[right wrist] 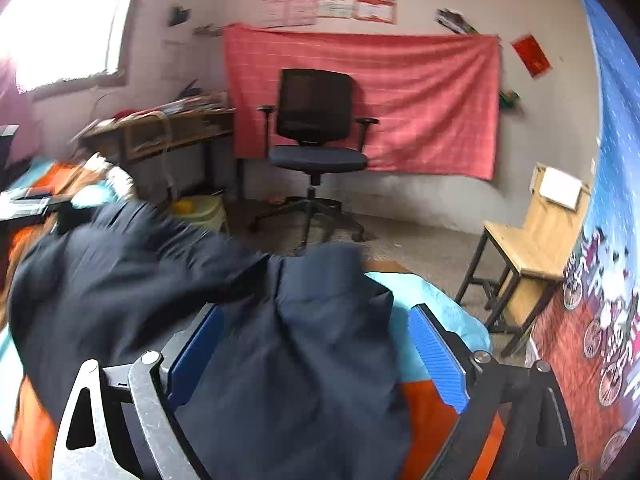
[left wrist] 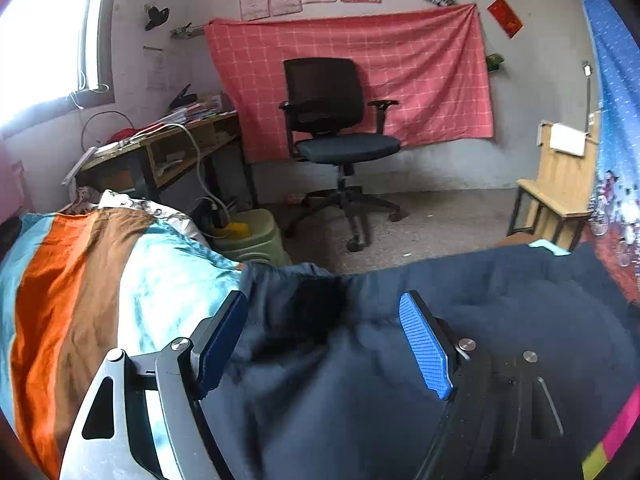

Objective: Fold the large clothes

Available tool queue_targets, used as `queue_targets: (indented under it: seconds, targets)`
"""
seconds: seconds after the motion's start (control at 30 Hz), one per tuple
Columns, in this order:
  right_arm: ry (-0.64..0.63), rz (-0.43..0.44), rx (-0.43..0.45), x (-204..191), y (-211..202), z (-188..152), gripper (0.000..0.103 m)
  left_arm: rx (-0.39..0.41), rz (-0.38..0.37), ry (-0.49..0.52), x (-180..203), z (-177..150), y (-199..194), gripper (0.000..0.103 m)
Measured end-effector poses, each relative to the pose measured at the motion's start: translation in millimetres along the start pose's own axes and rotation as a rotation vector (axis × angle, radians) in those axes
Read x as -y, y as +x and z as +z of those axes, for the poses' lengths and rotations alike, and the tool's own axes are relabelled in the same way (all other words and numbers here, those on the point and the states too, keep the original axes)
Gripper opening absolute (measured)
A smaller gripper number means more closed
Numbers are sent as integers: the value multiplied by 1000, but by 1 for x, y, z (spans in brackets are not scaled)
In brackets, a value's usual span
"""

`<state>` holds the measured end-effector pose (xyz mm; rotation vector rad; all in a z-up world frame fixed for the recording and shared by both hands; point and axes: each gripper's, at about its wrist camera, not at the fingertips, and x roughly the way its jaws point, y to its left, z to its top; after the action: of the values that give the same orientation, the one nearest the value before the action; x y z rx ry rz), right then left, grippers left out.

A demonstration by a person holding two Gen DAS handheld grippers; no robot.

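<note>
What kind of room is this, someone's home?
Most likely a bedroom that doubles as a study: a bed with a striped bedspread, a cluttered wooden desk under the window, and a black office chair against the wall.

Both grippers angled down a bit, left gripper and right gripper each spread wide, pads not pinching anything.

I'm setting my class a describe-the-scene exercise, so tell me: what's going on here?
A person holding a two-finger tool in each hand is folding a dark navy garment spread on a bed with a striped cover. Both the left tool and the right tool are open above the cloth, gripping nothing; the fabric lies loose between their blue pads. The garment is rumpled, not yet a neat fold. An office chair stands beyond the bed.
</note>
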<state>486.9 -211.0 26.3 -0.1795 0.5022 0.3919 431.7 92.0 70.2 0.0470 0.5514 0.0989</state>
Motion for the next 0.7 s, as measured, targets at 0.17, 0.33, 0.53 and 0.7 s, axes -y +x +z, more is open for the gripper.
queue_targets:
  seconds: [0.17, 0.33, 0.53, 0.7]
  targets:
    - [4, 203, -60, -14, -1, -14, 96, -57, -139, 29, 24, -29, -17, 85]
    - [65, 352, -123, -29, 20, -22, 96, -72, -132, 223, 64, -51, -14, 85]
    - [86, 285, -108, -37, 49, -12, 96, -64, -93, 151, 61, -42, 14, 95]
    - [93, 236, -160, -34, 84, 2, 96, -52, -75, 63, 50, -37, 38, 96]
